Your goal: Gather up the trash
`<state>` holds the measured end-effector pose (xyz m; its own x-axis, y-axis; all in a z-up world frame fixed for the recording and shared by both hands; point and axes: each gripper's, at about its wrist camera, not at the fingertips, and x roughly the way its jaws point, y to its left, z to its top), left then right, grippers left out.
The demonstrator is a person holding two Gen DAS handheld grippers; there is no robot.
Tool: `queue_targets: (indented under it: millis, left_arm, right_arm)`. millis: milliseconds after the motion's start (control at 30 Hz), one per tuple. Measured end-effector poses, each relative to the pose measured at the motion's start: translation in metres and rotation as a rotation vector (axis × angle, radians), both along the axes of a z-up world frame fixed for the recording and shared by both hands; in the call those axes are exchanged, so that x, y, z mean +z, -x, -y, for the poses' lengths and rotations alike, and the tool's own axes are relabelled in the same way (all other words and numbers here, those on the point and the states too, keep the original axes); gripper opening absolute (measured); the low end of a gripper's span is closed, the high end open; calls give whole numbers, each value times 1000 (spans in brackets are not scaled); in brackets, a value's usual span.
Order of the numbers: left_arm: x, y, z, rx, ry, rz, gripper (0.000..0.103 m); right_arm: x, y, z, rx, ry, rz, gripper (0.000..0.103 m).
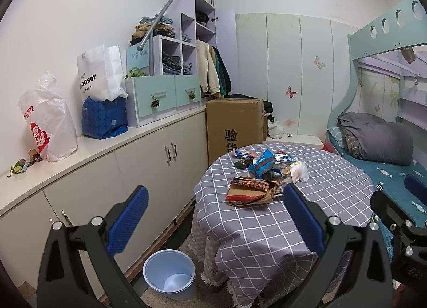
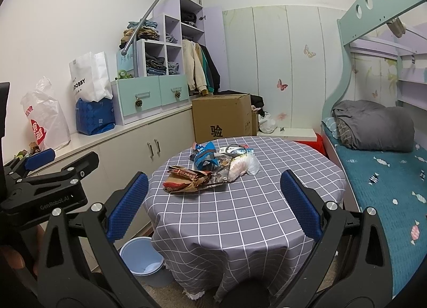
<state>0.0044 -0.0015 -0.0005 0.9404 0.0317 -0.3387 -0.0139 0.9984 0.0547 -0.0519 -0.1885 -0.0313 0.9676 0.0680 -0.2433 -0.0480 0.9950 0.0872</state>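
A pile of snack wrappers (image 1: 263, 177) lies on a round table with a grey checked cloth (image 1: 293, 214): a brown-red bag (image 1: 248, 192), a blue bag (image 1: 263, 164), a white plastic bag (image 1: 300, 170). The pile also shows in the right wrist view (image 2: 210, 168). A light blue bin (image 1: 170, 273) stands on the floor left of the table, and in the right wrist view (image 2: 142, 261). My left gripper (image 1: 213, 201) is open and empty, short of the table. My right gripper (image 2: 213, 190) is open and empty, above the table's near edge.
A long white cabinet (image 1: 120, 164) runs along the left wall with plastic bags (image 1: 48, 121) on top. A cardboard box (image 1: 234, 124) stands behind the table. A bunk bed (image 1: 387, 148) with grey bedding is on the right.
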Motion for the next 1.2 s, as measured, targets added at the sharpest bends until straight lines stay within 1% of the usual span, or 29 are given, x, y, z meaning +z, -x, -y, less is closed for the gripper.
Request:
queue_targets:
  millis: [1200]
  left_arm:
    - [-5,-3,-6,23,0,-13,99]
  right_arm:
    - [-9,-7,-4,14,-19,-19,97]
